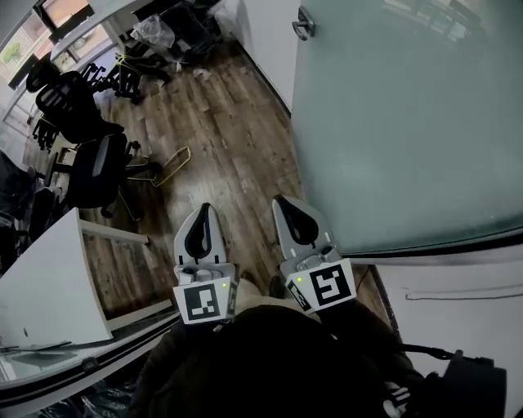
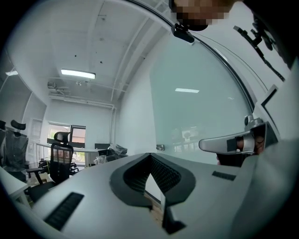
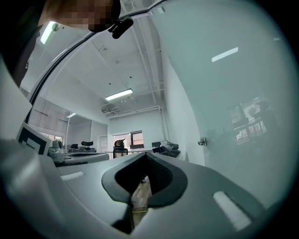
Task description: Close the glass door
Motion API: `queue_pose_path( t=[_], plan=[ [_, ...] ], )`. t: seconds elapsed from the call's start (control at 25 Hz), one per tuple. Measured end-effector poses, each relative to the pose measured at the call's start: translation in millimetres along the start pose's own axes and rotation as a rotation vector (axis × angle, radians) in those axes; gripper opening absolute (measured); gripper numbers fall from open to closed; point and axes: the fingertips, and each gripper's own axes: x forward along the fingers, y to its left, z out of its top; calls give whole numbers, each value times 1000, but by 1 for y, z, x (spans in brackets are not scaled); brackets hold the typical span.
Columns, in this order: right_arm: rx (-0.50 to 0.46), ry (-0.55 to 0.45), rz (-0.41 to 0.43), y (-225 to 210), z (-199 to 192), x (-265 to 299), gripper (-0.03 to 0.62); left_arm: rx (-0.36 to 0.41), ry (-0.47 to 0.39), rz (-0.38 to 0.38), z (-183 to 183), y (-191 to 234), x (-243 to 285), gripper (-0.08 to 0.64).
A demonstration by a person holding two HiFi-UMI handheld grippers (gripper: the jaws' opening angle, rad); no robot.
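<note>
The glass door (image 1: 409, 122) filled the upper right of the head view: a large frosted, pale green pane, smooth and flat, with a dark strip (image 1: 445, 244) along its lower edge and a small round metal knob (image 1: 303, 24) at its upper left corner. It stood at an angle over the wood-plank floor (image 1: 221, 122), whose boards were brown and streaked. The left gripper (image 1: 203, 212) and right gripper (image 1: 283, 201), both of white plastic with black ribbed pads, sat side by side at lower centre, apart from the pane. Each had its jaws brought together at the tips, with nothing between them. Black mesh office chairs (image 1: 94, 167) stood at the upper left, and a white desk (image 1: 45, 286) at the lower left.
</note>
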Motion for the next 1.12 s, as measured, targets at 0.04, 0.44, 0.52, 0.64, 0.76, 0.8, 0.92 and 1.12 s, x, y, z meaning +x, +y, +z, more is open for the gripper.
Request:
queue_pose_path(
  t=[0.04, 0.44, 0.52, 0.64, 0.76, 0.8, 0.92, 1.12],
  plan=[
    [4, 5, -7, -17, 0, 14, 2, 2, 2, -9, -1, -4, 20, -3],
    [-6, 38, -105, -117, -26, 154, 2, -18, 47, -77, -41, 28, 193, -3],
    [-14, 40, -129, -138, -26, 191, 2, -10, 38, -117, -44, 37, 238, -3],
    [-31, 46, -161, -176, -27, 256, 2, 38, 37, -207, -58, 45, 309, -3],
    [-41, 55, -193, -198, -28, 308, 2, 26, 44, -251, -65, 63, 364, -3],
    [-44, 56, -202, -203, -26, 321, 2, 18, 46, -260, -66, 69, 379, -3],
    [-56, 59, -229, -222, -23, 352, 2, -8, 56, -288, -72, 78, 419, -3],
    [-72, 51, -271, -253, -20, 383, 2, -20, 56, -332, -77, 76, 470, -3]
  ],
)
